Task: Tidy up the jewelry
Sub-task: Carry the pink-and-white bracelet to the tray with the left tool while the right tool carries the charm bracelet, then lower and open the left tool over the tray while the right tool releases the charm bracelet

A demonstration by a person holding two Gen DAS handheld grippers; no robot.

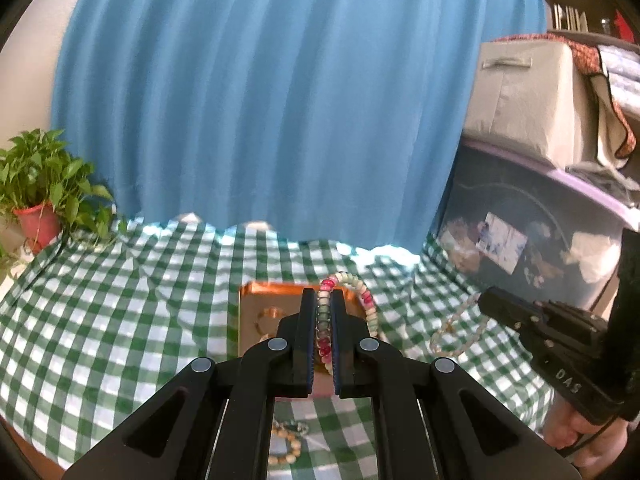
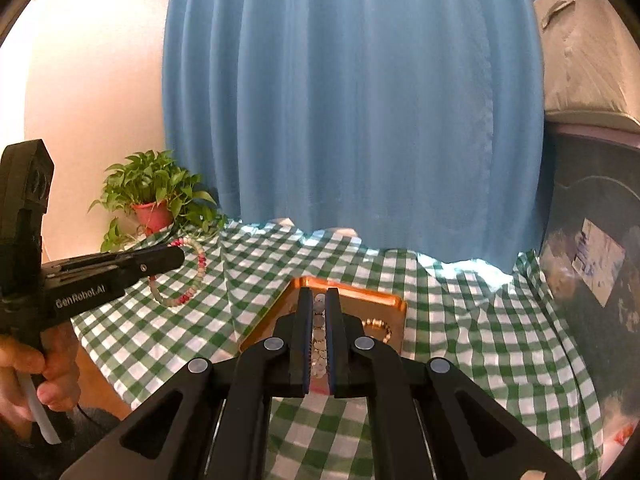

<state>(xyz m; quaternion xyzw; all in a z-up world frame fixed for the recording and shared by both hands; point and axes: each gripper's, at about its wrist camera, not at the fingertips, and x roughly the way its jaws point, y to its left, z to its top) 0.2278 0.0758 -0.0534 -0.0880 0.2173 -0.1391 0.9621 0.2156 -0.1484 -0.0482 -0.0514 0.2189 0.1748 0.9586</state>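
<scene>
**Two claws carry beaded bracelets toward a copper tray**

Over a counter draped in green-and-white checked cloth (image 1: 120, 320), a shiny rectangular copper tray (image 2: 384, 300) already holds a gold bracelet (image 2: 378, 326), so it seems to be the collecting spot. The left claw (image 1: 325, 332) is clamped on a pink, white and green beaded bracelet (image 1: 366, 300), lifted above the tray. The right claw (image 2: 319, 336) pinches a clear glass-bead bracelet (image 2: 319, 322), also raised, probably for placing there.

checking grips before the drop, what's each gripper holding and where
Left gripper: pink-green bracelet, pinched across one side. Right gripper: clear bracelet, same way.
</scene>
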